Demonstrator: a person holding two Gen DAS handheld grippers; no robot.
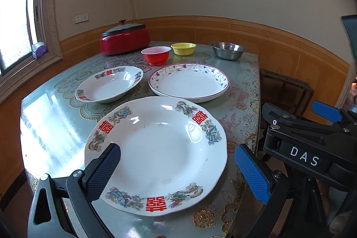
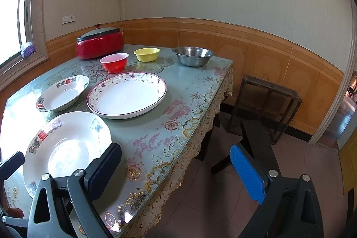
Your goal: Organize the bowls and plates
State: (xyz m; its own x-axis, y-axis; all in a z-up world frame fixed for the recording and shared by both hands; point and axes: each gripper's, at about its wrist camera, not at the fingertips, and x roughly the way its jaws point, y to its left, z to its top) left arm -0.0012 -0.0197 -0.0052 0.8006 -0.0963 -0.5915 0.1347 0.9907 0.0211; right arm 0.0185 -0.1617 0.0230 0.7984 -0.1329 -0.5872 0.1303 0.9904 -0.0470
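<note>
Plates [image 1: 156,155] and bowls [image 1: 156,55] sit unstacked on the counter [image 2: 189,90], both tongs [image 1: 178,171] [image 2: 176,173] wide open, empty, nothing sorted.

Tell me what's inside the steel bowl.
The steel bowl shows only bare shiny metal on its far inner wall; its near rim hides the bottom, so anything lying there can't be seen.

"DAS" on right gripper [image 1: 326,114]; plates [image 1: 156,155] bear 囍.
</note>
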